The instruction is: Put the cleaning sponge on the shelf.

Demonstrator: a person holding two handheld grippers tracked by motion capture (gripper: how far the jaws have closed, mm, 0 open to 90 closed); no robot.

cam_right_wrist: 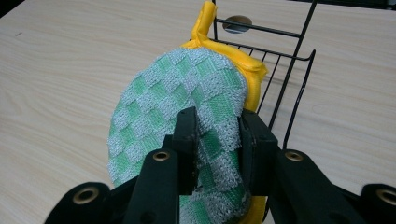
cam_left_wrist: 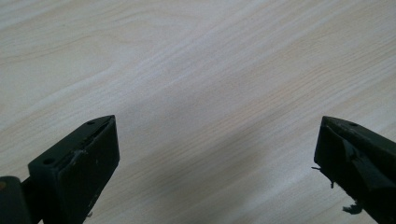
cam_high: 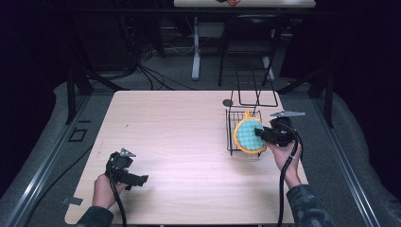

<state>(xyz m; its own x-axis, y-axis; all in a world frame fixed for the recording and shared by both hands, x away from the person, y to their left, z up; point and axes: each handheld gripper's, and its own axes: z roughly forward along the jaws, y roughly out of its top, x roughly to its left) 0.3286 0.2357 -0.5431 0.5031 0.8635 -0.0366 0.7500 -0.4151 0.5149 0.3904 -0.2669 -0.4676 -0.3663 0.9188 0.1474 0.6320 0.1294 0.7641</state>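
My right hand-held gripper pinches the checkered scrubber over the wire rack; my left hand-held gripper hangs spread above the surface.

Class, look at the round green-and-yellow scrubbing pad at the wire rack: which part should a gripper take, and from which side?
Take the scrubbing pad by its rim, pinching across its thin faces, approaching from the open table side away from the wire rack. It is a flat disc with the rack's wires behind it, so an edge pinch probably works best. The right gripper is already shut on it this way.
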